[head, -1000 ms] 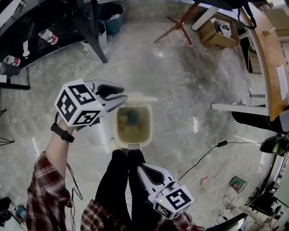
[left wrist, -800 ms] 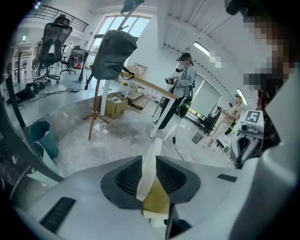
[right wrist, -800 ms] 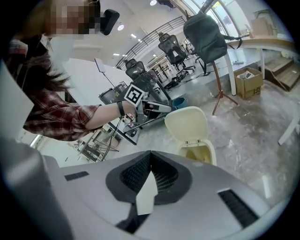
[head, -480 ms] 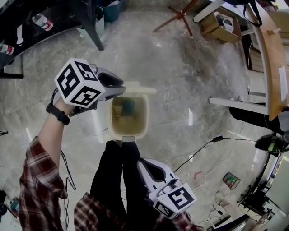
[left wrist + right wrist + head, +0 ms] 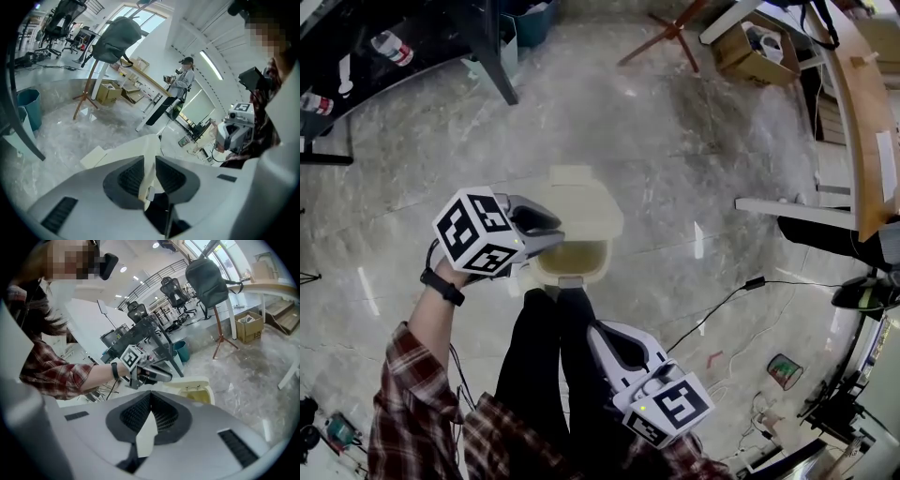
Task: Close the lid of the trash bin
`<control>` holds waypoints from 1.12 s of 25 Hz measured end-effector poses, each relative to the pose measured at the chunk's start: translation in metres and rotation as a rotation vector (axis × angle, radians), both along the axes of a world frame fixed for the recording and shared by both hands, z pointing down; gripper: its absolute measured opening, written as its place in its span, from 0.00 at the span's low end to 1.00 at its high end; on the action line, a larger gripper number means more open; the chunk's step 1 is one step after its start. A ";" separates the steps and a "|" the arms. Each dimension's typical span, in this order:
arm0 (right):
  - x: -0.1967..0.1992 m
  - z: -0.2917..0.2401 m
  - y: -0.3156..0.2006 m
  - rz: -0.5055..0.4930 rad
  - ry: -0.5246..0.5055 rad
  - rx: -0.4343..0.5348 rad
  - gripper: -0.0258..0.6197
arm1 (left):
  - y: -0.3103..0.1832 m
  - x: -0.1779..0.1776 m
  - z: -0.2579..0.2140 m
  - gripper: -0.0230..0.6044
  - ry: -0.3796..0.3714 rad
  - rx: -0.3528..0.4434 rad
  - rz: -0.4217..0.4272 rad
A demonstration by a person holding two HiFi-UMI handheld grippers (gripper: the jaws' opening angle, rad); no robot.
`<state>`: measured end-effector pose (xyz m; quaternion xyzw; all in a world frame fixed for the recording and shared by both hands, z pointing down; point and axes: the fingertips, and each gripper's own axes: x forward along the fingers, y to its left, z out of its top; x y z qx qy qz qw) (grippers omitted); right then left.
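L gripper (image 5: 546,234) is clamped on the edge of the lid (image 5: 581,204), which tilts partway over the bin (image 5: 574,261). Bin stands on the floor (image 5: 675,141), just in front of the person's legs (image 5: 544,366). R gripper (image 5: 602,330) is low by the legs, jaws pressed together w/ nothing btwn them.
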<state>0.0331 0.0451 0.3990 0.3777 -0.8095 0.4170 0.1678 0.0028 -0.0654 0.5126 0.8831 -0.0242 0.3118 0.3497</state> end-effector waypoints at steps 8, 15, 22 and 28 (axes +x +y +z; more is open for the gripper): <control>-0.004 0.013 0.016 0.005 -0.005 -0.015 0.06 | 0.072 0.001 0.041 0.17 -0.006 0.027 -0.136; -0.008 0.048 0.046 -0.002 -0.013 -0.071 0.06 | 0.120 0.010 0.097 0.17 -0.099 0.148 -0.106; -0.004 0.069 0.055 0.009 -0.008 -0.088 0.06 | 0.141 0.013 0.154 0.17 -0.208 0.121 -0.111; 0.001 0.082 0.055 0.033 0.001 -0.098 0.06 | 0.146 0.013 0.177 0.17 -0.235 0.091 -0.080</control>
